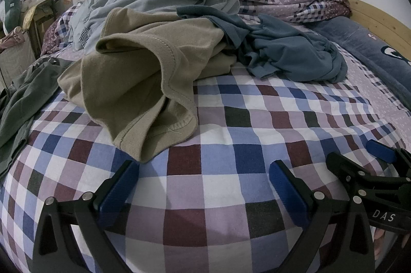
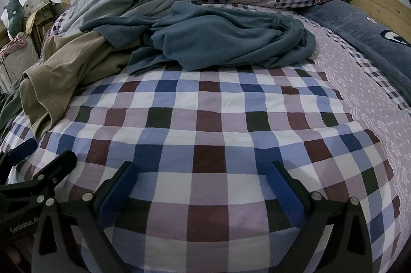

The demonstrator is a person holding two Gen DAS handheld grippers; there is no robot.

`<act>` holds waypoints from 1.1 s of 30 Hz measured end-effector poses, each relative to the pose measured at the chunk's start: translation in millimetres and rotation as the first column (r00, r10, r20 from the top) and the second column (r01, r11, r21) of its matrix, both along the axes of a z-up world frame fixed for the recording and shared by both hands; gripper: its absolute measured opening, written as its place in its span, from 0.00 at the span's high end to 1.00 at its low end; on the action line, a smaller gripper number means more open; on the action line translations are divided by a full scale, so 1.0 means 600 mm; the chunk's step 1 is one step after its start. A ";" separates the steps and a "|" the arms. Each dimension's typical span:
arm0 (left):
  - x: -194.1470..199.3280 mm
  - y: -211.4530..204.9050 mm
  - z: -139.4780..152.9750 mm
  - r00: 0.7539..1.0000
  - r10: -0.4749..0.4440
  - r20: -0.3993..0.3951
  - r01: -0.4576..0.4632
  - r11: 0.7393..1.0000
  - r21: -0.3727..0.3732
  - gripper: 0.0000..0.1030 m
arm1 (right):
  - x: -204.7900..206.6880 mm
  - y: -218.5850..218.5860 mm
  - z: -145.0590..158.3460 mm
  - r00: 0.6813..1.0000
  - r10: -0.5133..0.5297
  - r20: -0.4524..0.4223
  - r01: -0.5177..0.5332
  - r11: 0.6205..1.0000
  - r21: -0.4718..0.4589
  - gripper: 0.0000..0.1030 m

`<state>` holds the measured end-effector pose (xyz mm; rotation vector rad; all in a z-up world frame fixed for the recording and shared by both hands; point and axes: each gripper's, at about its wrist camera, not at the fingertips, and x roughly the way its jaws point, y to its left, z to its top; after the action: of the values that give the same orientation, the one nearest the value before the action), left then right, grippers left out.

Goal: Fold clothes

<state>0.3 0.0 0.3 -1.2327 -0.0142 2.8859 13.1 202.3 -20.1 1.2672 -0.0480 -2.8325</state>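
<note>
Currently left gripper [image 1: 204, 179] and right gripper [image 2: 203, 179] hover over checked bed [image 2: 205, 134], jaws wide, empty. Clothes pile: tan shirt [image 1: 133, 82] at 10 o'clock, teal garment [image 2: 221, 41] at 12.

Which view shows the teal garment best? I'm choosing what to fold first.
The right wrist view: the teal garment lies spread near centre. In the left wrist view it sits off right, partly tucked under the tan shirt.

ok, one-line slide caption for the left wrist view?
Left gripper, jaws open, hovers over checked bedsheet facing unfolded tan shirt and teal garment.
</note>
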 end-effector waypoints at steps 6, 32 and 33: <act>0.002 0.000 0.001 1.000 0.005 0.005 -0.005 1.000 0.002 0.00 | 0.001 0.000 0.001 1.000 0.000 0.004 0.000 1.000 0.001 0.00; 0.004 0.001 -0.002 1.000 0.009 0.010 -0.009 1.000 0.008 0.00 | -0.001 0.001 -0.001 1.000 -0.004 0.012 0.004 1.000 0.003 0.00; 0.004 0.002 -0.002 1.000 0.009 0.010 -0.009 1.000 0.008 0.00 | -0.001 0.001 -0.001 1.000 -0.004 0.012 0.004 1.000 0.004 0.00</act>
<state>2.7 1.0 -0.8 -1.2497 -0.0312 2.8845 12.4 203.1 -20.6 1.2863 -0.0455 -2.8293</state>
